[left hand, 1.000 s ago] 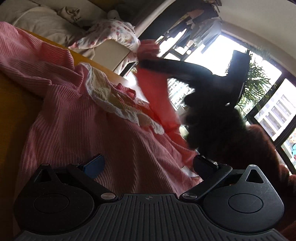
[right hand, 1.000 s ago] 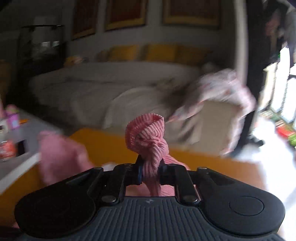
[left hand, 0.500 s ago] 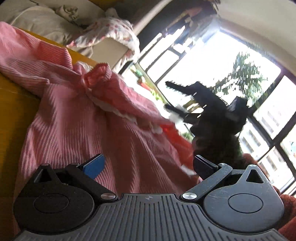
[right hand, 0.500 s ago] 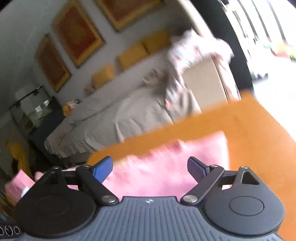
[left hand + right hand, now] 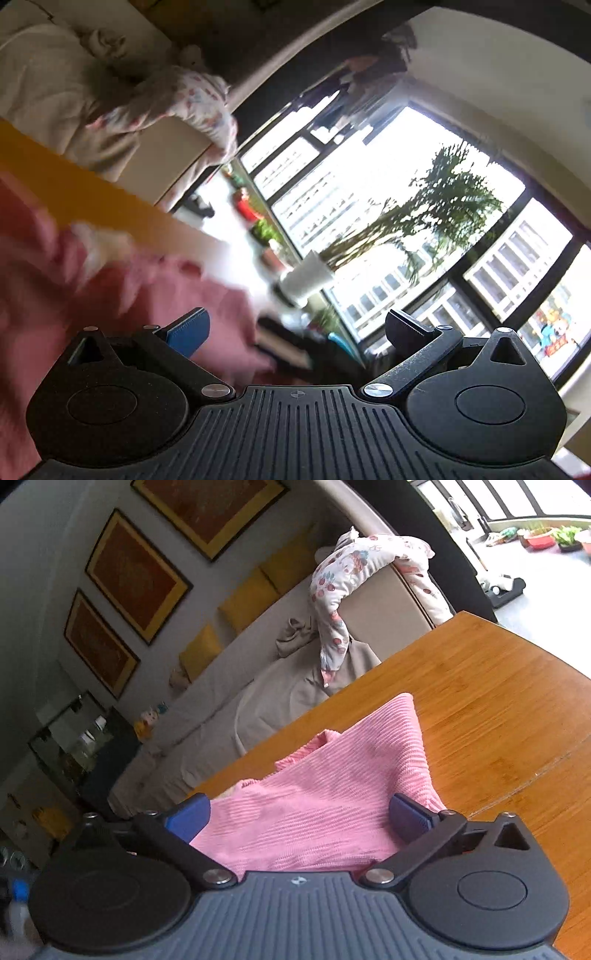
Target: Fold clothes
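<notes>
A pink ribbed garment (image 5: 325, 775) lies on the wooden table (image 5: 498, 709), one part folded over and ending in a point near the far edge. My right gripper (image 5: 299, 812) is open and empty, its blue pads (image 5: 188, 818) spread just above the cloth. In the left wrist view the same garment (image 5: 110, 288) is blurred at the lower left on the table (image 5: 74, 192). My left gripper (image 5: 295, 332) is open and empty, tilted up toward the window, its left pad over the cloth's edge.
A beige sofa (image 5: 258, 686) with yellow cushions stands behind the table, a floral cloth (image 5: 354, 565) draped over its arm. A large window (image 5: 406, 221) with potted plants is at the right. Shelves and bottles are at the far left (image 5: 74, 746).
My right gripper let go of the pink cloth, opened and dropped low over the table. The garment now lies folded. My left gripper swung right and up toward the window.
</notes>
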Available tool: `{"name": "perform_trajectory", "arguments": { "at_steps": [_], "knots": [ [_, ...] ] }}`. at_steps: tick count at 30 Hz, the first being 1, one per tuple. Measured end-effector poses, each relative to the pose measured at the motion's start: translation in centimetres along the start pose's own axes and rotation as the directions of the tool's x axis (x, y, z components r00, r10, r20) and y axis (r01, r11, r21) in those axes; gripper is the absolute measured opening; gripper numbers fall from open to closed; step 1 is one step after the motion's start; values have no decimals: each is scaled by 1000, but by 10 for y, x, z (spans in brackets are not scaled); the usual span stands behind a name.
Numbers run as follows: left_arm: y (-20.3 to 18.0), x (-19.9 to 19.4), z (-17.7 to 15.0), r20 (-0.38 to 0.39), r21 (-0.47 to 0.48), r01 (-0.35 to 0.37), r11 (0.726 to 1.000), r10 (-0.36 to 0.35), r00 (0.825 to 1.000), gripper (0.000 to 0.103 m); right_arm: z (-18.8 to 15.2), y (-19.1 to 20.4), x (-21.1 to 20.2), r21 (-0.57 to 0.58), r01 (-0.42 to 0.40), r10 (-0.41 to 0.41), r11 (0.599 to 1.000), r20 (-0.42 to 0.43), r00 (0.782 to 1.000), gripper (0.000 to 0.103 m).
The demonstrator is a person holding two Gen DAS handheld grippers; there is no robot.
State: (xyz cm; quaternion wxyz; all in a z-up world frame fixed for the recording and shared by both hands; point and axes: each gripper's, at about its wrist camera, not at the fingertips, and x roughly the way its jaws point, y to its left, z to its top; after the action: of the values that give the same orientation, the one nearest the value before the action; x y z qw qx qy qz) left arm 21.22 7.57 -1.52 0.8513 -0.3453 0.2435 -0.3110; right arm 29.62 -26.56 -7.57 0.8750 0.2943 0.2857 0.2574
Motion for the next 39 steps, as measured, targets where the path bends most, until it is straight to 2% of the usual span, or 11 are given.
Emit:
{"name": "perform_trajectory", "arguments": {
  "at_steps": [5,8,11,14,20,27,29,32,35,36,39],
  "knots": [
    [42,47,5,-103,26,-249,968,250,963,103,0,-2,1,7,-9,9,1000,1,1000,103],
    [61,33,7,-108,-8,-246,969,244,964,98,0,-3,1,14,-19,19,1000,-1,1000,103],
    [66,-16,24,7,-35,-287,957,288,958,99,1,-7,2,37,-24,24,999,-3,1000,103],
    [76,-75,44,151,-74,-356,932,363,919,99,2,-10,2,52,-32,32,998,-3,999,103],
    [144,-164,59,260,-386,-450,806,563,785,82,-1,-7,1,46,-27,27,999,-5,1000,103],
    [180,-139,59,225,-402,-508,762,620,751,97,-2,-6,0,49,-28,28,998,-2,1000,103],
    [176,-126,61,232,-363,-558,746,652,722,96,-2,-6,0,49,-28,28,998,-1,1000,103],
    [167,-104,64,245,-288,-657,697,717,653,80,-2,-6,-1,50,-29,29,998,0,1000,103],
    [156,-89,66,261,-231,-731,642,765,589,35,-2,-5,-1,52,-31,30,998,1,1000,103],
    [150,-90,66,266,-221,-737,639,766,585,20,-2,-5,-1,53,-32,32,998,2,999,103],
    [125,-97,67,287,-184,-728,660,745,603,14,-2,-5,-2,57,-36,36,998,6,999,103]
  ]
}}
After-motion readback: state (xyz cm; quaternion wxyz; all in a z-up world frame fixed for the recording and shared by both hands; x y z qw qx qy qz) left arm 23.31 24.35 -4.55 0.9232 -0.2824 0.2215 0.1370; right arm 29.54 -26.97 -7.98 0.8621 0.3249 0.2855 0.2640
